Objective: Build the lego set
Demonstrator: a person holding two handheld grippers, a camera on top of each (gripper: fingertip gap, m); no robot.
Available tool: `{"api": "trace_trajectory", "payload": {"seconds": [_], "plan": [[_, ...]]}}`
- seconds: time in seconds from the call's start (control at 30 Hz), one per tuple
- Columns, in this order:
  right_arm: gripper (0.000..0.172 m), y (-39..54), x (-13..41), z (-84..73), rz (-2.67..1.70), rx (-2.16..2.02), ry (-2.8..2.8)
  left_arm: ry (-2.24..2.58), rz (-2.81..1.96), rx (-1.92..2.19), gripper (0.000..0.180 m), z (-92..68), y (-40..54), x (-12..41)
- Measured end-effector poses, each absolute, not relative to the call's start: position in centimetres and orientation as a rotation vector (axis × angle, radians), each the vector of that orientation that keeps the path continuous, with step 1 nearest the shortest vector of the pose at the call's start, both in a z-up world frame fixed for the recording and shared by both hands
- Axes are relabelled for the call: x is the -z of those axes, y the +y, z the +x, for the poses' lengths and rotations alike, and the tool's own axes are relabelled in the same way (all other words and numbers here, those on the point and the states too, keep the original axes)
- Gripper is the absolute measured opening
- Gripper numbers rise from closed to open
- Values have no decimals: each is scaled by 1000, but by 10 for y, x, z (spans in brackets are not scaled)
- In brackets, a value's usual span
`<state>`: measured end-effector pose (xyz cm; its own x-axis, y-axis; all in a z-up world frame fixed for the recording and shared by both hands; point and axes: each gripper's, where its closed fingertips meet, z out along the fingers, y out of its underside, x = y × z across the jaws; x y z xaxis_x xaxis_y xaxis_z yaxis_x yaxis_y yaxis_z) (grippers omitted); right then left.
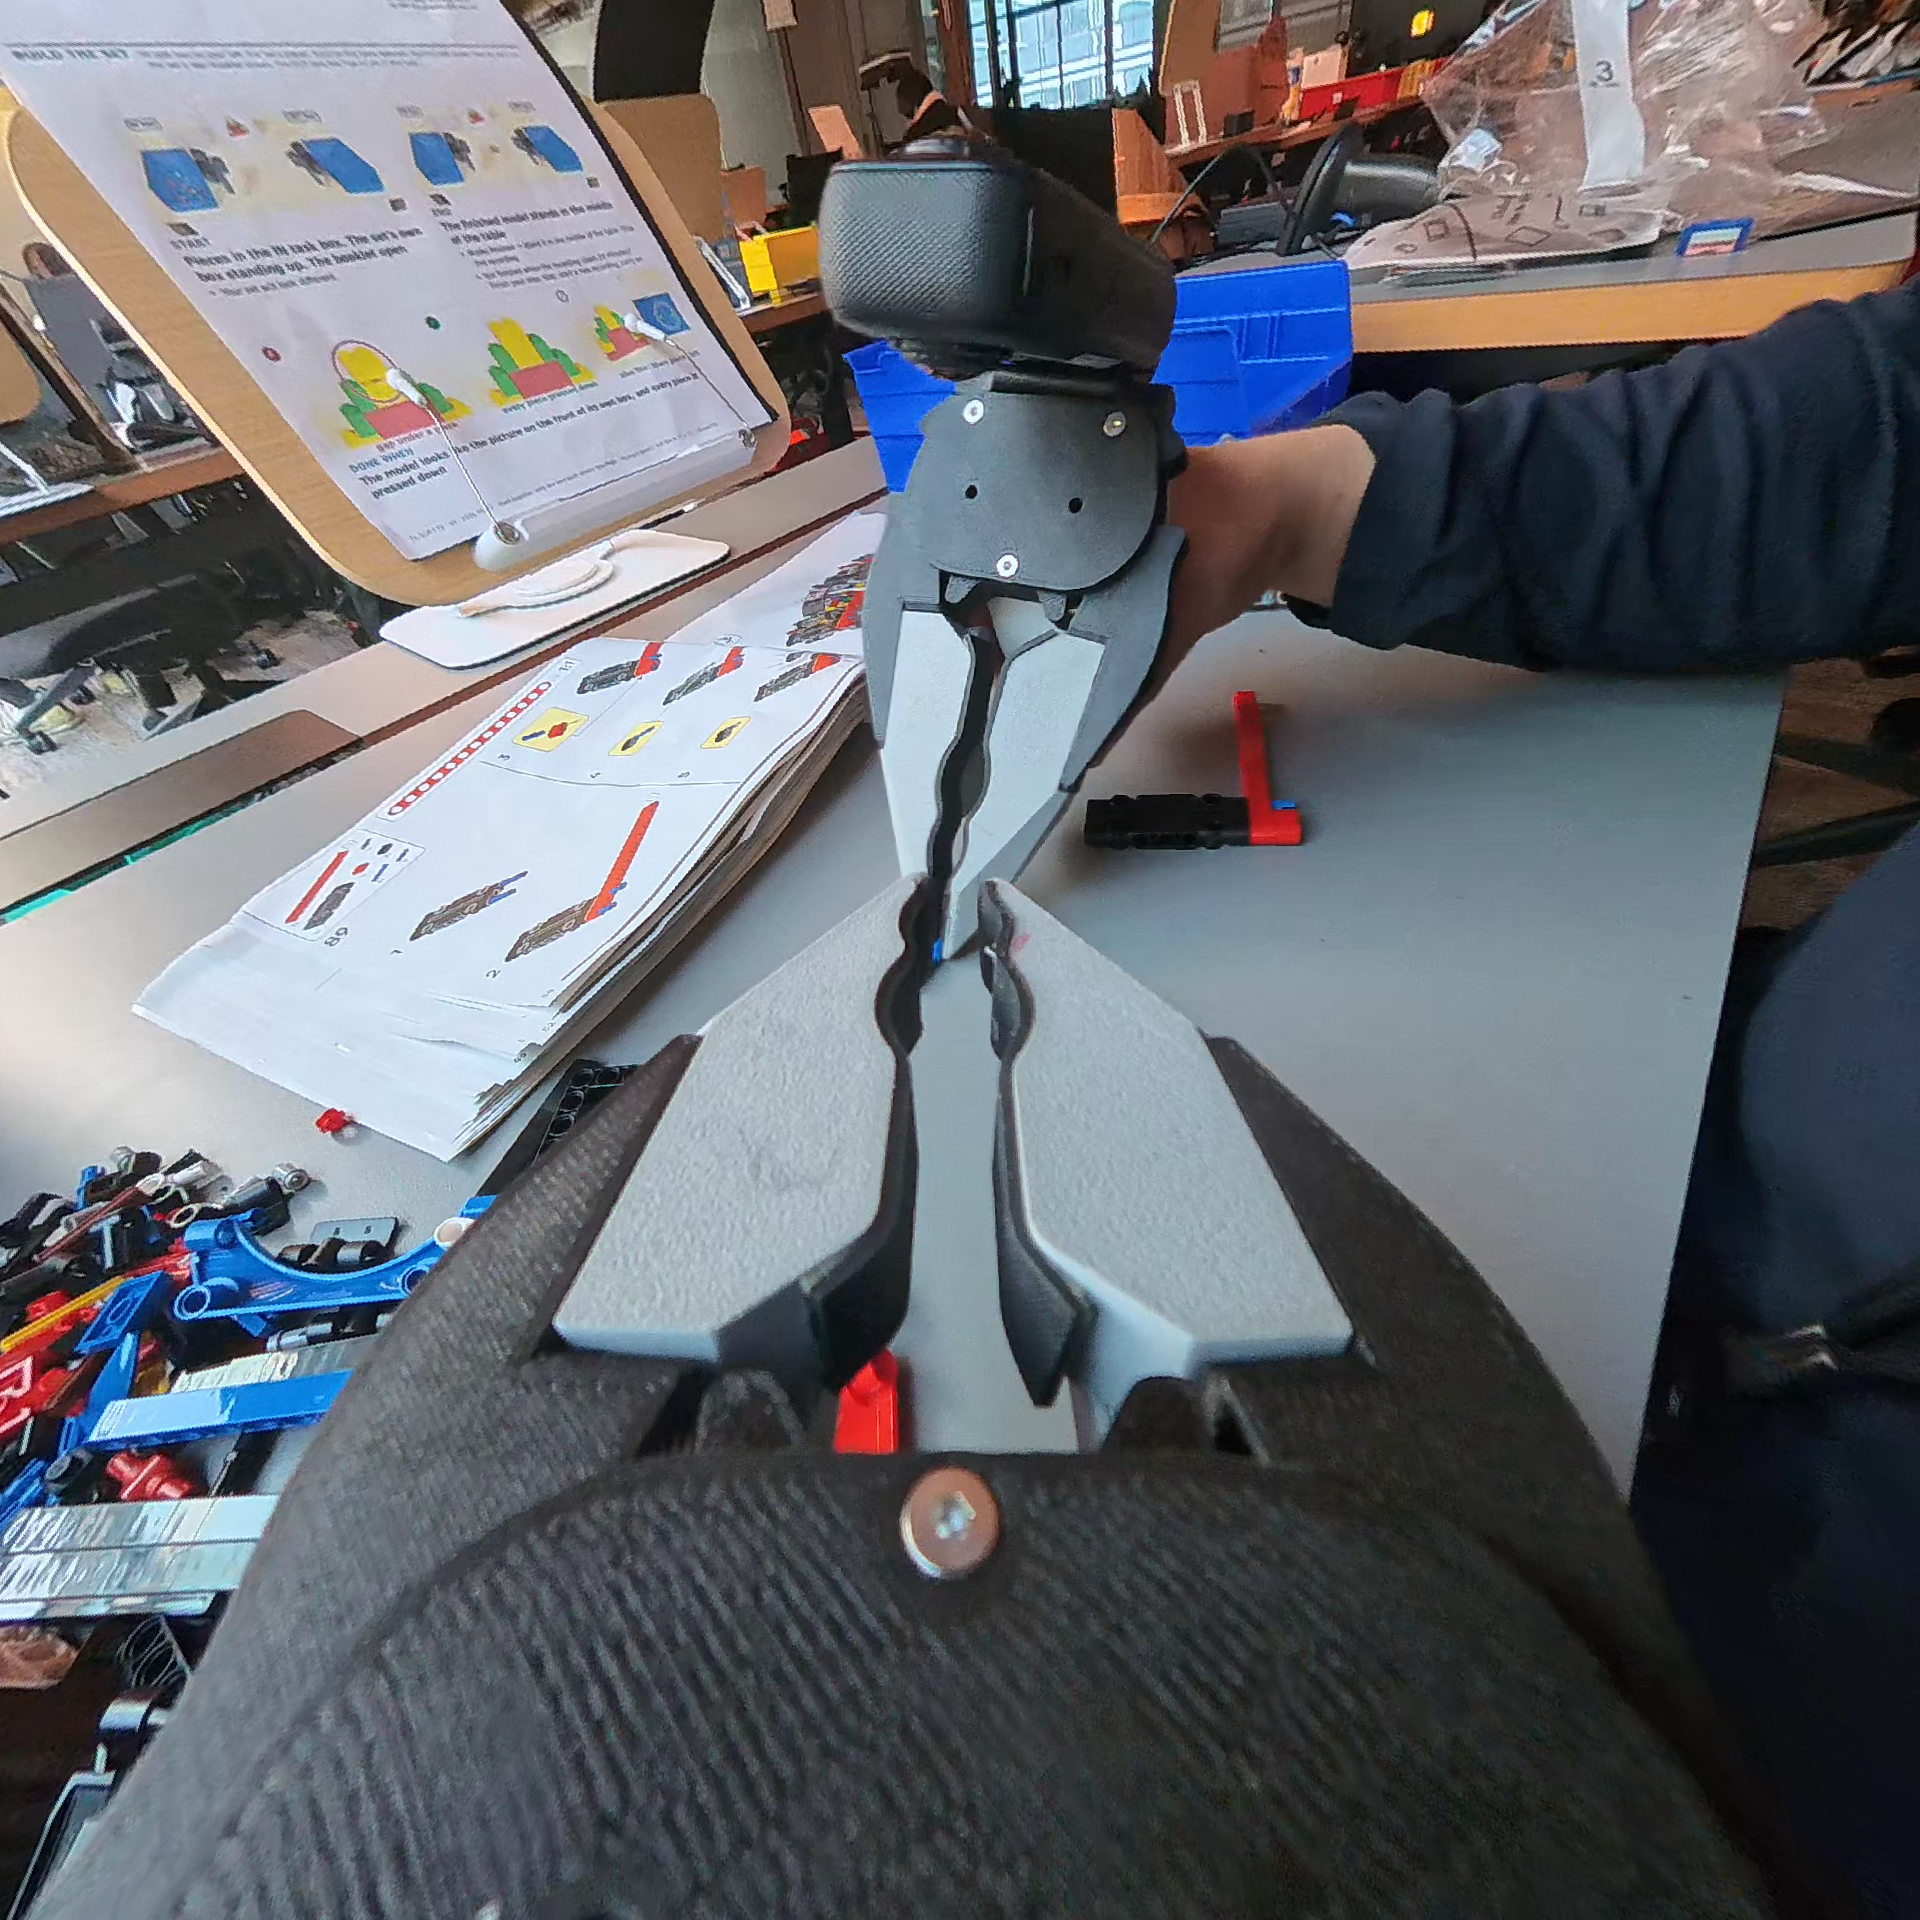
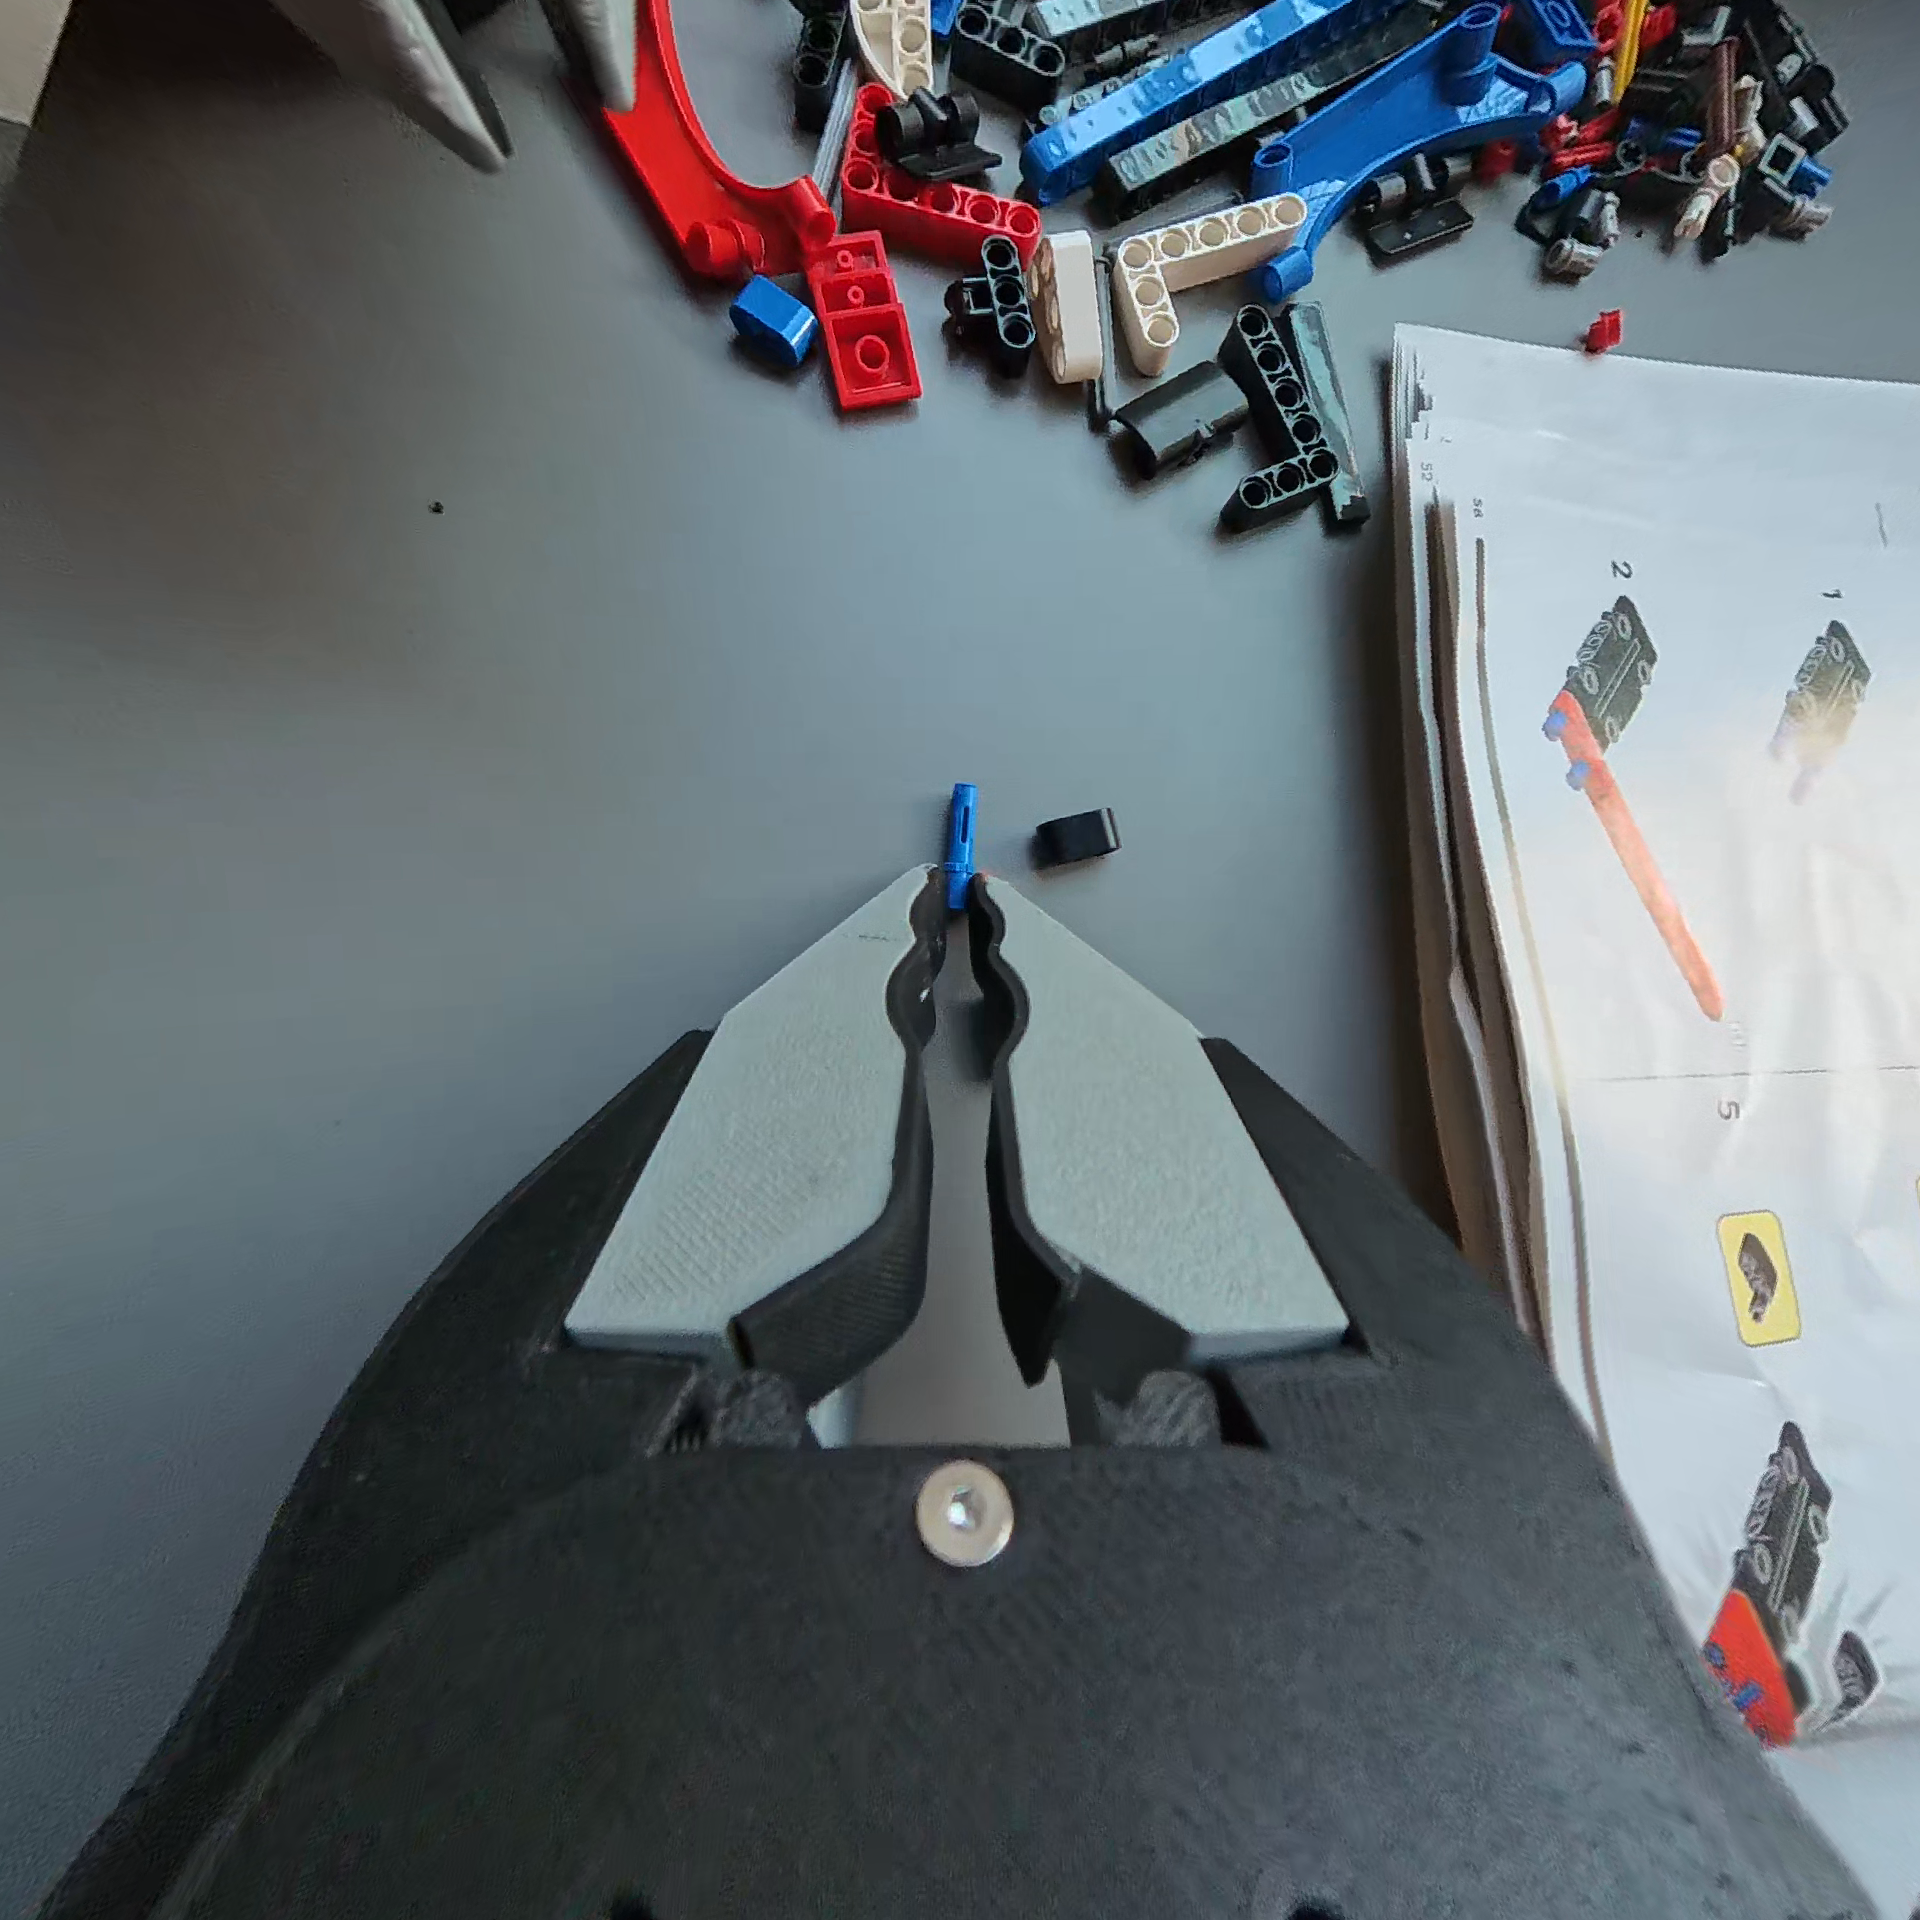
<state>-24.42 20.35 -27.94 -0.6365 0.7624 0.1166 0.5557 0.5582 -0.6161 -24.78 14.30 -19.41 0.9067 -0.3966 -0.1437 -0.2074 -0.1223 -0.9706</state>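
Here, at frame centre, the right gripper (image 2: 960, 883) points down at the grey table (image 2: 416, 727), fingertips pinching a blue pin (image 2: 962, 831); left gripper (image 1: 961, 914), nearly closed, holds nothing visible

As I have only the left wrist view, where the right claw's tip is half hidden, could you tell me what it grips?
Observer: The right claw is shut on one end of a blue pin; the rest sticks out forward.
Operator: Does anything lie close to it?
Observer: A small black piece lies on the table just right of the pin, apart from it.
Operator: Are the two claws touching?
Observer: No, the left claw stands well apart, at the picture's top left.
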Motion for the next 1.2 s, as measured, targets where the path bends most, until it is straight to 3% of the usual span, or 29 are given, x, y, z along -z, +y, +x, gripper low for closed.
{"api": "trace_trajectory", "payload": {"seconds": [0.43,0.53,0.87,1.2], "plan": [[1,199,255,-186,-1202,-803,-2215,455,-1785,158,6,-249,152,203],[1,198,252,-171,-1219,-831,-2154,478,-1972,189,19,-247,170,214],[0,193,234,-130,-1195,-960,-2002,690,-2377,100,29,-260,218,272],[0,205,232,-117,-1222,-1049,-1954,776,-2428,212,14,-255,224,280]]}}
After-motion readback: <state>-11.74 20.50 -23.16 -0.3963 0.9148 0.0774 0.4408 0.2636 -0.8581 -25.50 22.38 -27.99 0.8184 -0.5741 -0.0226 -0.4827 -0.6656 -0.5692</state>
